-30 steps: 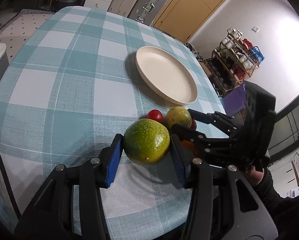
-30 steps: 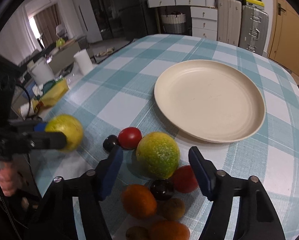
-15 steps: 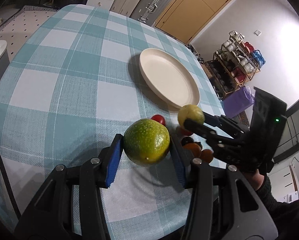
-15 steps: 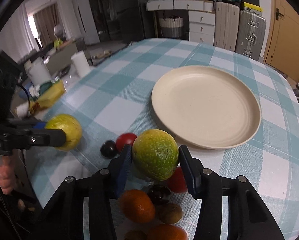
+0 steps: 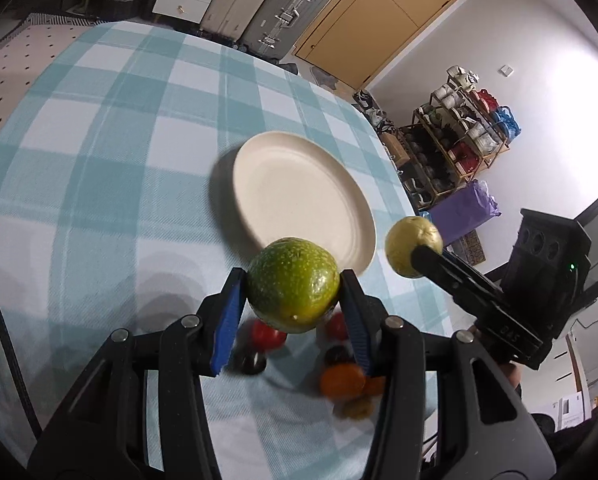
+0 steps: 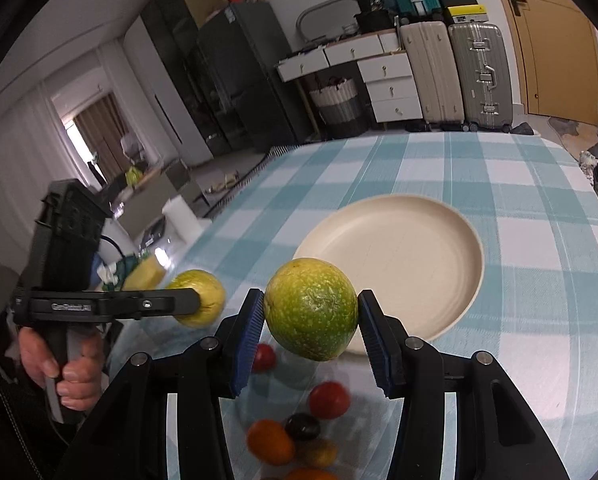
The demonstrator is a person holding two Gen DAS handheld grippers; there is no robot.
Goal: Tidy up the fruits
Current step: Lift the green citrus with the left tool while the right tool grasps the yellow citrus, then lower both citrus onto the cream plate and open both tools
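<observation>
My left gripper point(image 5: 293, 300) is shut on a green-yellow citrus fruit point(image 5: 293, 290), held above the table near the rim of the cream plate point(image 5: 299, 196). My right gripper point(image 6: 311, 320) is shut on a second green speckled citrus fruit point(image 6: 311, 308), also lifted, in front of the plate point(image 6: 395, 256). Each gripper shows in the other's view with its fruit: the right one point(image 5: 413, 254) and the left one point(image 6: 197, 304). Small fruits lie below on the cloth: red tomatoes point(image 6: 329, 400), an orange one point(image 6: 269, 442) and a dark one point(image 6: 302, 426).
The table carries a teal and white checked cloth point(image 5: 99, 160). Suitcases point(image 6: 451, 76), white drawers point(image 6: 383, 80) and a wooden door point(image 6: 559, 40) stand beyond the far edge. A shoe rack point(image 5: 463, 136) stands to the right. Clutter and a paper roll point(image 6: 179, 218) sit at the left.
My right gripper has shut on the second green fruit and lifted it off the table. Both grippers have risen and moved toward the plate with their fruits.
</observation>
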